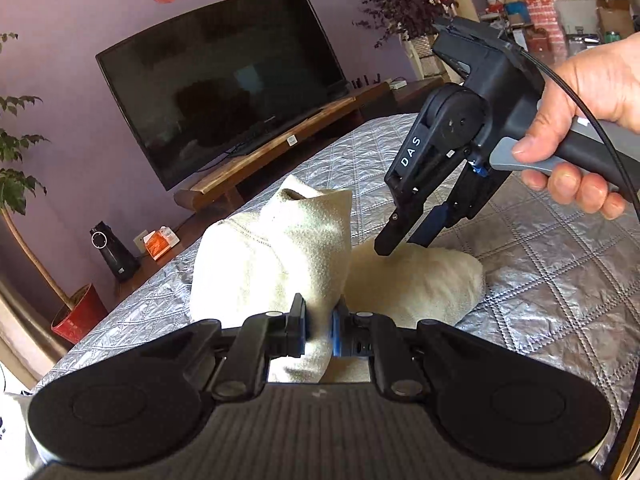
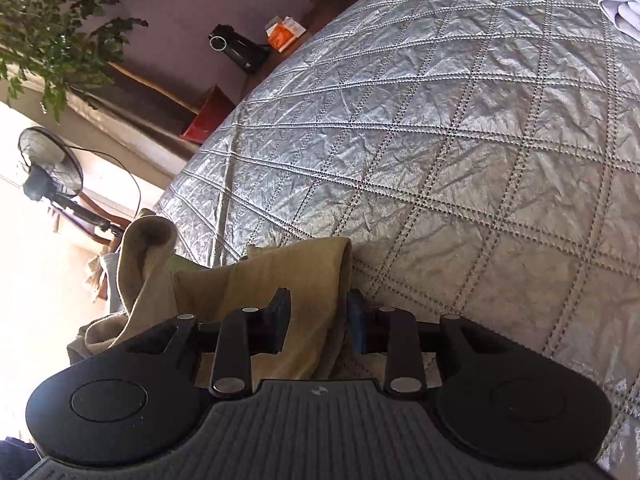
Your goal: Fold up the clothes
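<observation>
A cream knitted garment (image 1: 276, 248) lies bunched on the silver quilted cover (image 1: 560, 280). My left gripper (image 1: 318, 320) is shut on a raised fold of it, and cloth stands up between the fingers. My right gripper (image 1: 404, 240) comes down from the upper right onto the garment's low right part, jaws a little apart with cloth at the tips. In the right wrist view the same garment (image 2: 280, 280) looks tan in shadow. It passes between my right gripper's (image 2: 318, 316) partly open fingers at the cover's (image 2: 440, 140) near edge.
A black TV (image 1: 224, 92) on a wooden bench stands beyond the bed. A potted plant in a red pot (image 1: 76, 316), a black speaker (image 1: 112, 252) and an orange box sit at left. A fan (image 2: 48, 172) stands by the window. More clothes (image 2: 624, 4) lie at far right.
</observation>
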Demonstrator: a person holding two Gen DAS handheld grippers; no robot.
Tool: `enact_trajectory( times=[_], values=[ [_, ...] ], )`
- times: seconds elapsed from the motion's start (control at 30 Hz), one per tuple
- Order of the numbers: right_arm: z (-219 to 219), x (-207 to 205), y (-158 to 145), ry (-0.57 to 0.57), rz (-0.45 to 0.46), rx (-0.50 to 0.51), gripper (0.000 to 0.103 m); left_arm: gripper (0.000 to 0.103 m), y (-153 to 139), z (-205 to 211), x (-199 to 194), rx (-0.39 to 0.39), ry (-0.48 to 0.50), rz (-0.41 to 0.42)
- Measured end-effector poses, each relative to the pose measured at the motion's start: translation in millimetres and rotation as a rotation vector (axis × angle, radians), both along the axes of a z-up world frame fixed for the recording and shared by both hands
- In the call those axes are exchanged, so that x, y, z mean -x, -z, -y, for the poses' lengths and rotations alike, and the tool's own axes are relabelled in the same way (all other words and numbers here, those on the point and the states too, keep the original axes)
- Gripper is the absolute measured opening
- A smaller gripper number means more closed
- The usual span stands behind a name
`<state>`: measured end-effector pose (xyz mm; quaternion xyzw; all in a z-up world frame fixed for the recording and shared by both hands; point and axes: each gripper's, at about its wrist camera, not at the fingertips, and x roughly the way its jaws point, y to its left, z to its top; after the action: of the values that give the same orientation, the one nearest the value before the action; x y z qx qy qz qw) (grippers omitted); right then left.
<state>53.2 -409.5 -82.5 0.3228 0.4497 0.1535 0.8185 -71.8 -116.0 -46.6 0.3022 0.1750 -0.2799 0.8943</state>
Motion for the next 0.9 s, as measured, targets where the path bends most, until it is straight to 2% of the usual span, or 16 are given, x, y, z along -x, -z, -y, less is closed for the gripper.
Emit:
enact_trajectory(
  times=[0.07,0.13,0.17,0.27,0.43,0.57,0.6,0.77,0.9],
  values=[
    [-0.7,-1.2,2.0,-0.01,-0.006,-0.012,0.042,0.011,3.5,5.3,6.0,-0.021,0.033,0.013],
    [1.5,-1.6,4.6,0.004,-0.013,-0.017,0.031,0.011,7.1,10.2,13.2,-0.044,0.064,0.027],
    [2.4,-2.1,5.8,0.009,-0.018,-0.007,0.019,0.011,9.4,12.1,15.9,-0.057,0.079,0.034],
    [3.0,-1.4,6.9,0.007,-0.019,0.005,0.014,0.011,16.8,20.5,22.9,-0.089,0.11,0.045],
    [5.0,-1.2,8.1,0.018,-0.025,-0.004,0.013,0.011,23.3,35.1,18.3,-0.097,0.048,0.036],
    [10.0,0.8,4.0,0.061,-0.015,0.02,0.014,0.011,26.3,46.7,17.6,-0.104,0.068,0.017],
    [13.3,2.5,0.5,0.091,0.0,0.045,0.022,0.011,27.6,47.9,18.2,-0.109,0.079,0.012],
    [27.6,10.6,-18.2,0.207,0.119,0.093,0.03,0.012,39.3,47.3,23.2,-0.149,0.119,0.0],
    [26.2,13.2,-33.9,0.209,0.23,0.095,0.03,0.013,36.7,49.5,21.0,-0.141,0.112,-0.01]
  ],
)
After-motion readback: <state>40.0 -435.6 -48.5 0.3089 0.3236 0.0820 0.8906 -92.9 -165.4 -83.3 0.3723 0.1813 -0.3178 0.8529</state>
